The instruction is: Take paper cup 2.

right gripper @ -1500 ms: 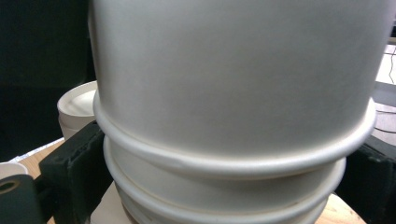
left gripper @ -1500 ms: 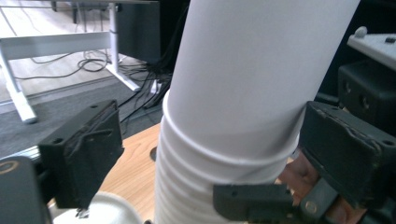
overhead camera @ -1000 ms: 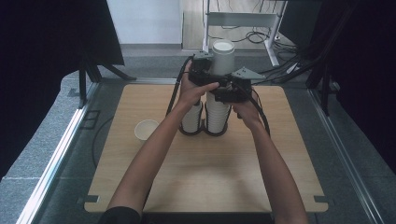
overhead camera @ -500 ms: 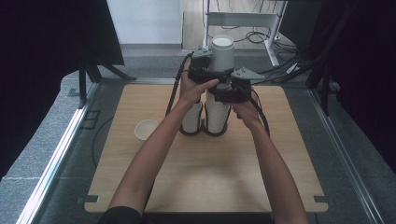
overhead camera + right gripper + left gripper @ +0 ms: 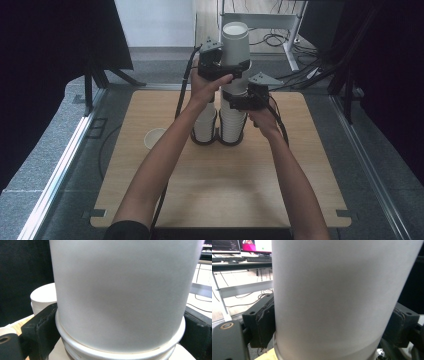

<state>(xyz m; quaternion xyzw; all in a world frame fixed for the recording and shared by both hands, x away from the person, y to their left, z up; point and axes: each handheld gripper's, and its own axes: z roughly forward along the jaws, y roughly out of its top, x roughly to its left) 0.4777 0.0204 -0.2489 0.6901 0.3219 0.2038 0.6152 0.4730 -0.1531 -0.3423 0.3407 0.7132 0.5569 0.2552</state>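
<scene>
Top cup (image 5: 235, 46): white paper, sitting raised above the right stack (image 5: 232, 122), its base still nested in it.
Left gripper (image 5: 218, 64): jaws closing on the top cup's wall, both pads pressing it.
Right gripper (image 5: 246, 100): jaws clamping the right stack just under its uppermost rim.
Left stack (image 5: 204, 125): standing touching the right stack, each in a black ring.
Single cup (image 5: 154, 138): standing open and empty, apart to the left.
Change: top cup is riding higher than a second ago; the left hand has risen with it.
Surface: wooden table (image 5: 220, 185), grey floor, dark curtains, cables beyond.
</scene>
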